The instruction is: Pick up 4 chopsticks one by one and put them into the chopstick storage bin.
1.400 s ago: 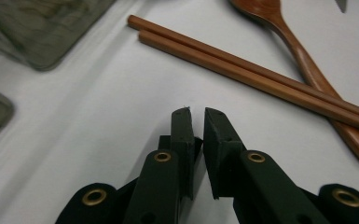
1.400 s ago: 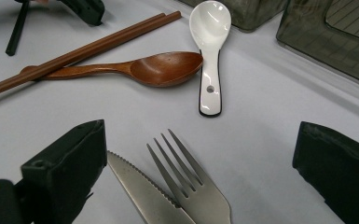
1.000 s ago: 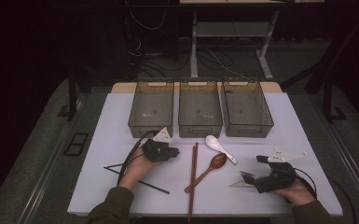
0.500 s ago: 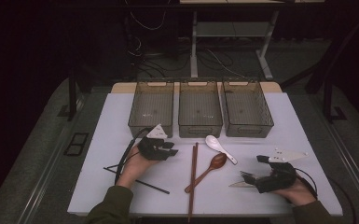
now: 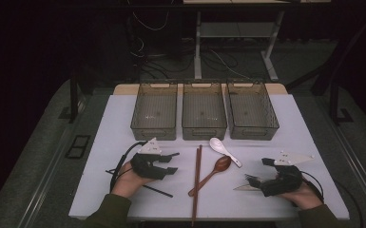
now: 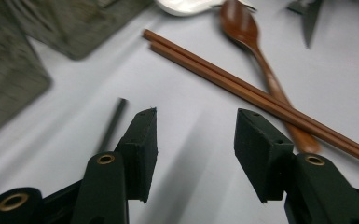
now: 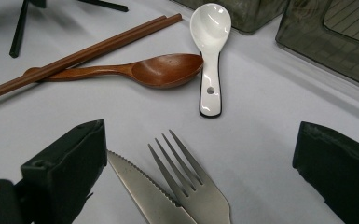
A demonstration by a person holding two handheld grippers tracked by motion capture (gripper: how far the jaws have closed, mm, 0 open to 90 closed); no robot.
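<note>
Now the left gripper (image 5: 170, 162) hovers over the white counter (image 5: 104, 142), its fingers (image 6: 142, 144) apart with nothing between them, having just been opening. Ahead of those fingers and slightly to their right lie the brown chopsticks (image 6: 242, 88), crossing over the handle of the wooden spoon (image 6: 256, 56); a thin black rod (image 6: 112, 123) lies just beside the left finger. The right gripper (image 5: 256, 183) rests with its fingers (image 7: 70, 168) wide apart; a knife (image 7: 144, 191) and fork (image 7: 191, 186) lie between them, unclamped. Beyond them sits the white ceramic spoon (image 7: 210, 56).
</note>
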